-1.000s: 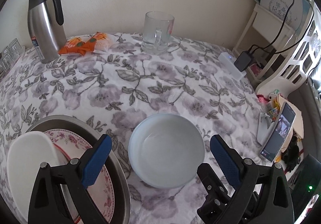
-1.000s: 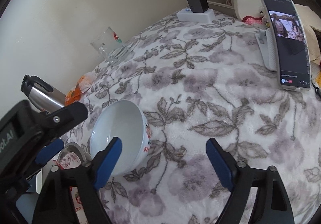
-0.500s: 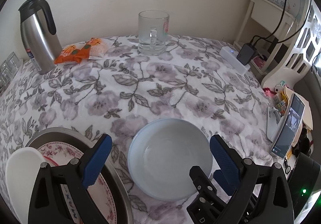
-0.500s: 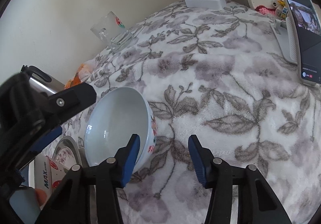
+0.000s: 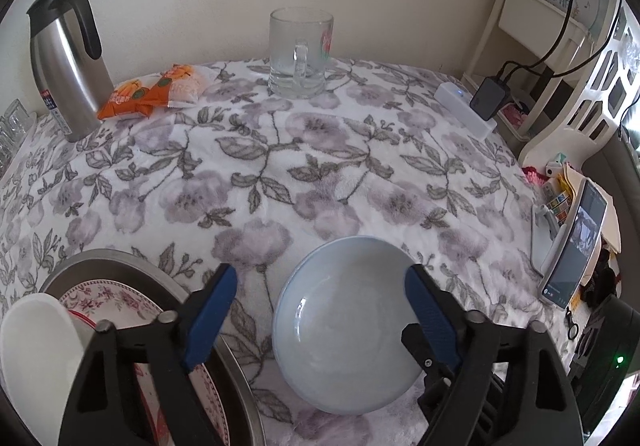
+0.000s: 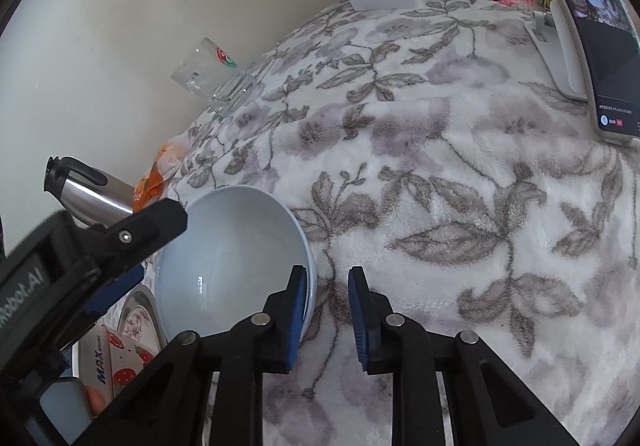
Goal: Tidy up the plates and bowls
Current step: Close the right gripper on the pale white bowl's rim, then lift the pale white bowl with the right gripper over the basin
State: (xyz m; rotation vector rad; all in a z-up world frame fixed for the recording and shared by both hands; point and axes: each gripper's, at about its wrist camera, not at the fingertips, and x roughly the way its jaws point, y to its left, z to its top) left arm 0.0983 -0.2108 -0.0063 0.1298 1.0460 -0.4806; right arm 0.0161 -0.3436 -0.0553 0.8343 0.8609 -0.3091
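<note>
Straddling the bowl (image 6: 236, 254) rim, the right claw (image 6: 324, 302) is nearly clenched; the left claw (image 5: 320, 310) hangs released. Glazed, slippery, breakable: pinch the rim.

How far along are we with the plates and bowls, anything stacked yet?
Partly done: a floral plate already lies in the metal tray, with a white dish on it. In hand: the right tool straddles the near rim of the pale blue bowl, jaws narrowed but not clamped. The left tool is wide open. Left: gripping the bowl and moving it to the tray.
</note>
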